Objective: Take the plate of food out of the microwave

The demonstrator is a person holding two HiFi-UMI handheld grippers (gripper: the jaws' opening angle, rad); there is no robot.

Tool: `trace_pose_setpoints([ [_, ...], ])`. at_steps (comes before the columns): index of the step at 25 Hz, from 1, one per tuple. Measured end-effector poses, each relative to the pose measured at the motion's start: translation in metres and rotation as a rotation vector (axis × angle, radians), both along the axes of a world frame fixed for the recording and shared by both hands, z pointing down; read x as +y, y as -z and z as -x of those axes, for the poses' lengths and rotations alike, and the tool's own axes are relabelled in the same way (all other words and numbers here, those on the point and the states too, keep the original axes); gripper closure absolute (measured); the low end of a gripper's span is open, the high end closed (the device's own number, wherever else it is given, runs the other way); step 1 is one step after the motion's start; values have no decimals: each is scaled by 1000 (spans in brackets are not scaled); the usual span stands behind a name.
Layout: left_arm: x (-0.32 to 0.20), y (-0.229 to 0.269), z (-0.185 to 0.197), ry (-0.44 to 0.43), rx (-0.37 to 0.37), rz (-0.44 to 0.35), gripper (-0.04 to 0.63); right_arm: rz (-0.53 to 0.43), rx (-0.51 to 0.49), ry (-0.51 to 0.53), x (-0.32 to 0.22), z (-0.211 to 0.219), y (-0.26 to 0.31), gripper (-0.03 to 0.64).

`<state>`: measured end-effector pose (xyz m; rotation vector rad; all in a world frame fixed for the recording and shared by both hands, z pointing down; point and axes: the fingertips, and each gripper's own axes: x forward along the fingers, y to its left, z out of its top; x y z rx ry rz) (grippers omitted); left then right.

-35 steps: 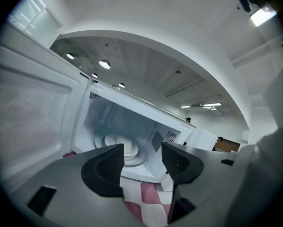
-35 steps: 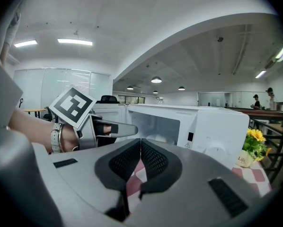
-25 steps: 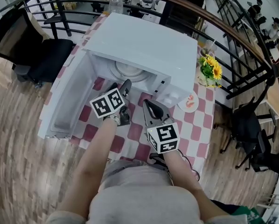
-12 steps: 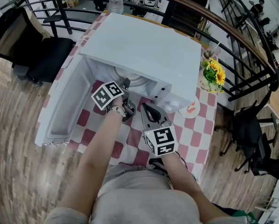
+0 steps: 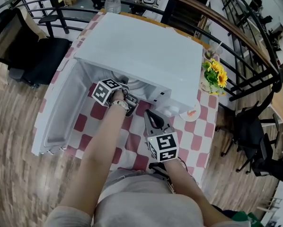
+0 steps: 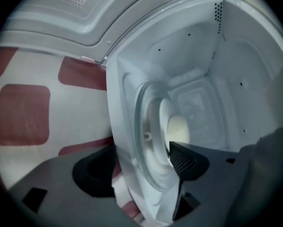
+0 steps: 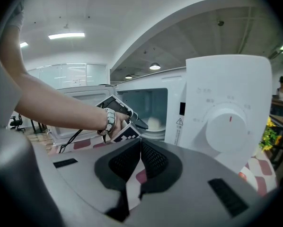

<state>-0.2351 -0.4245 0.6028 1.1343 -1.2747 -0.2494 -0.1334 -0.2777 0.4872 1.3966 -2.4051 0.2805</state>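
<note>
The white microwave (image 5: 141, 51) stands on the checked table with its door (image 5: 61, 103) swung open to the left. Inside, a white plate (image 6: 165, 122) with a pale lump of food (image 6: 180, 126) rests on the glass turntable (image 6: 148, 141). My left gripper (image 5: 127, 97) is at the oven mouth, rolled onto its side. Its jaws have just been opening. They stand open, astride the cavity's front lip and the turntable's edge, pressing on nothing. My right gripper (image 7: 139, 159) is shut and empty, low over the table in front of the control panel (image 7: 226, 112).
A small dish (image 5: 190, 112) lies on the red-and-white cloth (image 5: 198, 136) right of the microwave, with yellow flowers (image 5: 215, 72) behind it. A water bottle (image 5: 112, 1) stands at the table's far end. A black chair (image 5: 32, 46) and curved railing (image 5: 236, 32) surround the table.
My left gripper has moved forward and down into the microwave's opening and rolled over. The right gripper has sunk a little toward the table.
</note>
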Motion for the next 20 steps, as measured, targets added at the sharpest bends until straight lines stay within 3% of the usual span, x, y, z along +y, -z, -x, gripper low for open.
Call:
trace_pose_setpoints([
  [14,-3,-6,2,70,45,44,230,3,-11,-13,-1,0,-1,592],
  [20,3,-3,4,70,77,32,269,3,-19,-17,1,-1,-1,592],
])
